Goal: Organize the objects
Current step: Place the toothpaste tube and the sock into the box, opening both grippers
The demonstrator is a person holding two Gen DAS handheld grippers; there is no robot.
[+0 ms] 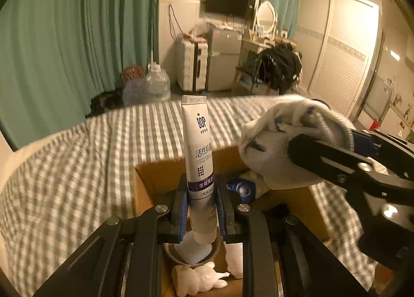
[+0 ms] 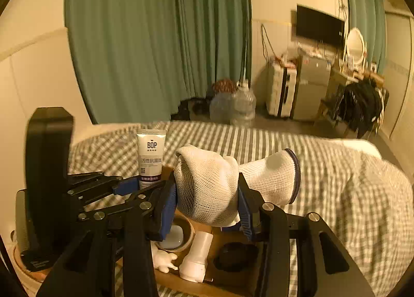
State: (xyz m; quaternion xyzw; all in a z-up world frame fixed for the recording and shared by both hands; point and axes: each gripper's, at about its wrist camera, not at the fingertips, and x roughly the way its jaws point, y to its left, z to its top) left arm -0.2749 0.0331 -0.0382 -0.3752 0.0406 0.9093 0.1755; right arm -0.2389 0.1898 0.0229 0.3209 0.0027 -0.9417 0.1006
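The left hand-held gripper [image 1: 201, 203] is closed on a toothpaste tube [image 1: 199, 165], gripping its lower part between blue pads; the tube stands upright with its crimped end up and its cap down. Directly below this hand-held gripper sits an open cardboard box [image 1: 145, 180] on a checked bed [image 1: 77, 167]. Under the tube's cap lies a roll of tape [image 2: 190, 232] with a white object in its hole, and just beside that a white toy figure [image 1: 199, 277].

To the right of the left hand-held gripper, the right hand-held gripper [image 2: 208, 201] is closed on a bunched white knitted glove [image 2: 207, 188], whose blue-edged cuff sticks out to its right. Beneath it, inside the box, lie a white bottle [image 2: 198, 258] and a dark round object [image 2: 235, 255].
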